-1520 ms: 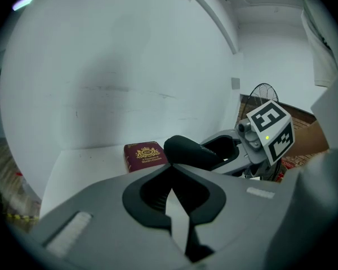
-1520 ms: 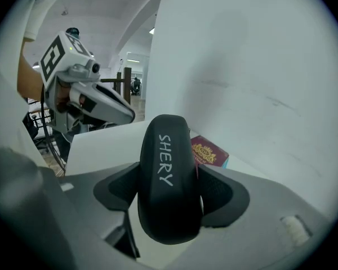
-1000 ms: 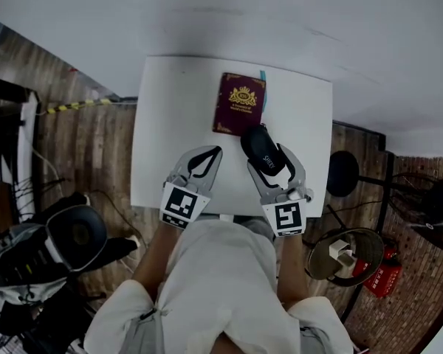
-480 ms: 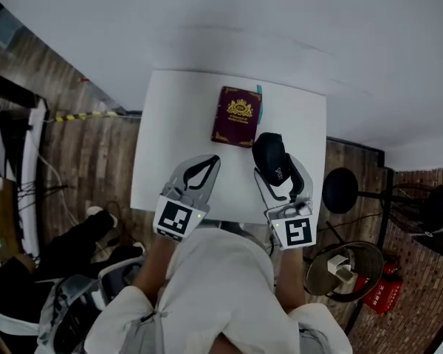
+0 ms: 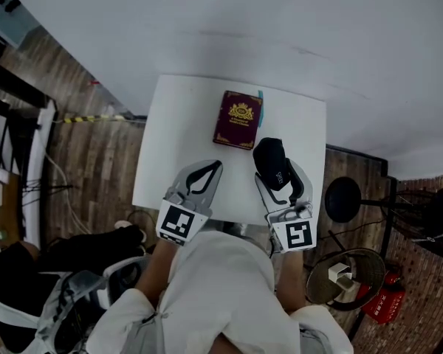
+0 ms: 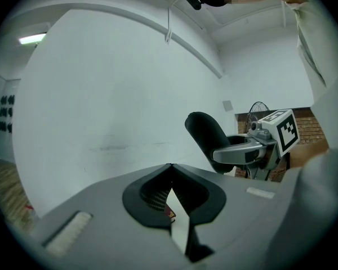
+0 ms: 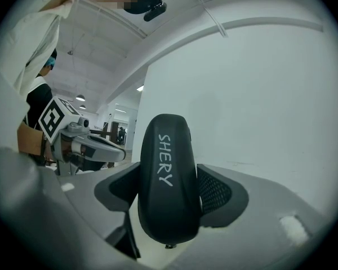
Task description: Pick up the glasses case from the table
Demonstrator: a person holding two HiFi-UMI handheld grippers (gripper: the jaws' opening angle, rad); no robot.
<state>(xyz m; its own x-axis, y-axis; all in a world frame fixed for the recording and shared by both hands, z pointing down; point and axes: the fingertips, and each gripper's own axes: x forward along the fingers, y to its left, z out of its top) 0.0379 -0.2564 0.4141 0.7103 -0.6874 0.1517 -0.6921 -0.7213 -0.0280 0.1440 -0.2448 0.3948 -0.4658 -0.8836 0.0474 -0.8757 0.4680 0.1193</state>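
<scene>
A black glasses case [image 5: 273,162] with white lettering stands clamped in my right gripper [image 5: 279,169], lifted off the white table [image 5: 181,113]. In the right gripper view the glasses case [image 7: 168,176] fills the gap between both jaw pads, held upright. My left gripper [image 5: 204,172] hovers over the table's near edge, jaws closed tip to tip with nothing between them. From the left gripper view, the glasses case [image 6: 208,137] shows raised at the right in the other gripper, and my left gripper [image 6: 170,176] has its tips together.
A dark red booklet [image 5: 238,119] with a gold crest lies on the table ahead of both grippers. Wooden floor surrounds the table; a round black stool [image 5: 343,198] and a fan [image 5: 340,270] stand at the right, bags and a chair at the lower left.
The right gripper has turned the case more upright and raised it. The head view has shifted slightly; the left gripper has stayed about where it was.
</scene>
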